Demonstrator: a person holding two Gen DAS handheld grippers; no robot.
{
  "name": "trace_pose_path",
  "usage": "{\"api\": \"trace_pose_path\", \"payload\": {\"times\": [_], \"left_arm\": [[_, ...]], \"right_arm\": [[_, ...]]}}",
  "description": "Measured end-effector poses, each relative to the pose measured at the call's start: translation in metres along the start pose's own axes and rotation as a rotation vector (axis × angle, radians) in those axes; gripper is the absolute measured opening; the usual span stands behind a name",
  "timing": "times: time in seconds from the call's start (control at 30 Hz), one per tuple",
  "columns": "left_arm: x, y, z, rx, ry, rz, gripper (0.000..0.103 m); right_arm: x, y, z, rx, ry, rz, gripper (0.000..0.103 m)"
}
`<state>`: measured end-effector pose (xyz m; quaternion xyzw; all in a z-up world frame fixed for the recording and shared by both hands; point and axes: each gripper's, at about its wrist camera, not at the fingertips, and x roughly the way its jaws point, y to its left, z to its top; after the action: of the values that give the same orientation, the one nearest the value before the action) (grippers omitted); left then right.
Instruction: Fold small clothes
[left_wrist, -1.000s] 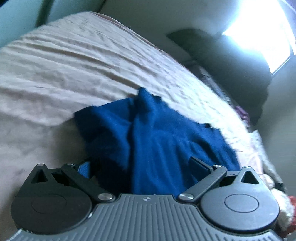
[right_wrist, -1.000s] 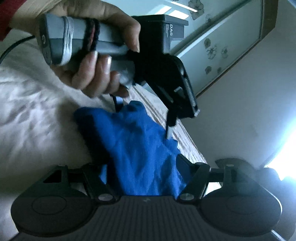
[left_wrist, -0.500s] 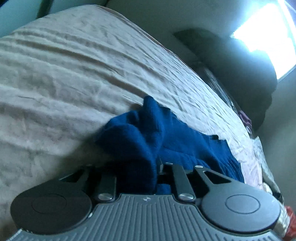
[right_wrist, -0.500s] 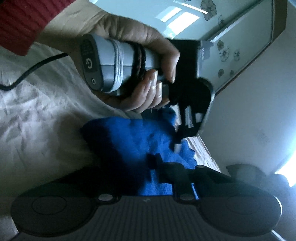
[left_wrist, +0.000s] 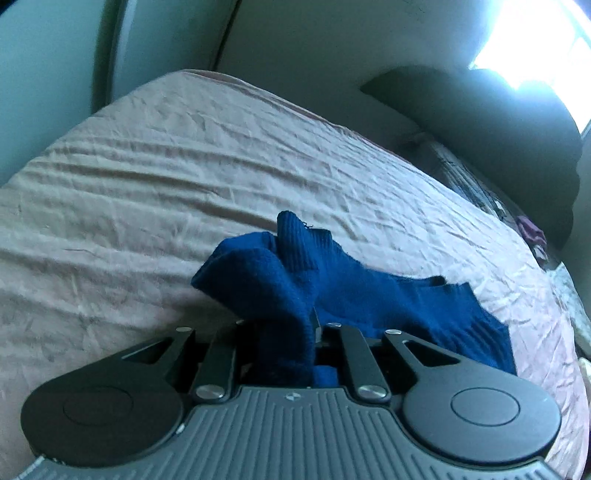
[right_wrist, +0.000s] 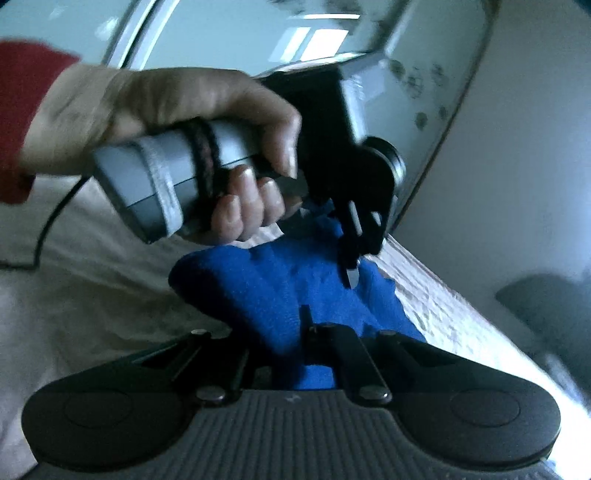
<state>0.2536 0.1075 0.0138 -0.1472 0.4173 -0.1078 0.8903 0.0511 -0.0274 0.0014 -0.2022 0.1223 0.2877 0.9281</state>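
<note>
A small dark blue knitted garment (left_wrist: 332, 288) lies bunched on the beige bed sheet (left_wrist: 184, 177). My left gripper (left_wrist: 295, 332) is shut on a fold of it and holds that fold raised off the sheet. My right gripper (right_wrist: 295, 325) is shut on another part of the same garment (right_wrist: 266, 280). In the right wrist view the left gripper (right_wrist: 351, 266) shows from the side, held by a hand (right_wrist: 166, 122), its fingers pinching the far edge of the blue cloth.
A dark headboard or pillow (left_wrist: 480, 122) stands at the far right under a bright window (left_wrist: 535, 33). Small items (left_wrist: 532, 232) lie at the bed's right edge. A wardrobe door (right_wrist: 258, 33) stands behind the hand.
Both grippers closed from open onto the blue garment, then lifted and drew its folds up. The cloth went from spread to bunched.
</note>
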Motion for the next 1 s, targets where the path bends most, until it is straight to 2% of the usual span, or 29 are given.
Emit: {"api": "trace_pose_path", "payload": {"times": [0.23,0.4,0.77,1.0], "left_arm": [[-0.02,-0.043,0.003,0.055,-0.075,0.024,0.014],[-0.029,-0.082,0.005,0.097,-0.103,0.002,0.014],[-0.011,-0.17,-0.009,0.211,-0.098,-0.031,0.014],[0.01,-0.222,-0.027,0.3,-0.095,-0.046,0.014]], "right_arm": [[-0.015,-0.051,0.0,0.246,-0.041,0.068,0.005],[-0.034,-0.088,-0.01,0.409,-0.076,0.093,0.005],[-0.078,-0.138,-0.054,0.568,-0.082,-0.007,0.005],[-0.1,-0.155,-0.075,0.612,-0.069,-0.067,0.005]]}}
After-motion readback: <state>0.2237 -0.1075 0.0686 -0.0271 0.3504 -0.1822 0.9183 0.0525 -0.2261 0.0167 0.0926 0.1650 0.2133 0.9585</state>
